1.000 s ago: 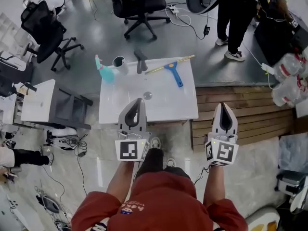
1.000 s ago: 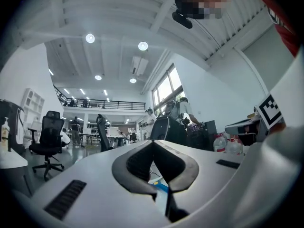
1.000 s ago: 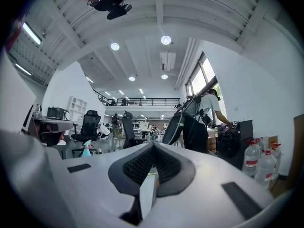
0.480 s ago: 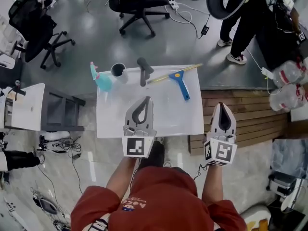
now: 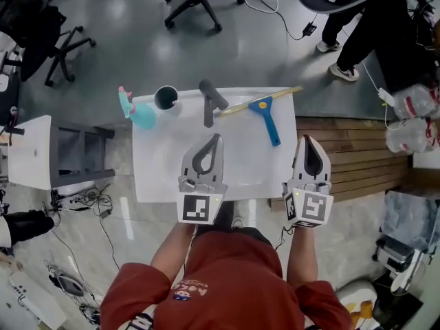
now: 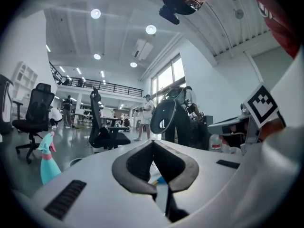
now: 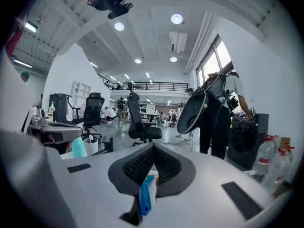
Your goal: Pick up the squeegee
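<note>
Step in hand, by my read: reach-in for the squeegee, not yet touched. It lies by the table's far right corner, yellow blade along the far edge, blue handle pointing back twd the near edge.

Right gripper is the nearer one, just off the table's right edge, jaws pressed together w/ nothing btw them. Left gripper is over the table's middle, also closed & empty.

To do it well:
- Open the right jaws wide before arriving.
- Come in low along the handle's line.
- Close across the handle mid-length, not on the blade. The blade end looks heavier, so a grip near the handle's tip prob. lets it swing.
- Lift straight, clear of the dark handled tool just left of the blade.

Surface: white table, glossy, likely slick. Teal spray bottle & cup sit at the far left corner.

Room:
- grey floor
- office chair beyond the far edge
- person standing past the far right corner
- wooden platform right of the table
- water bottles beyond it
</note>
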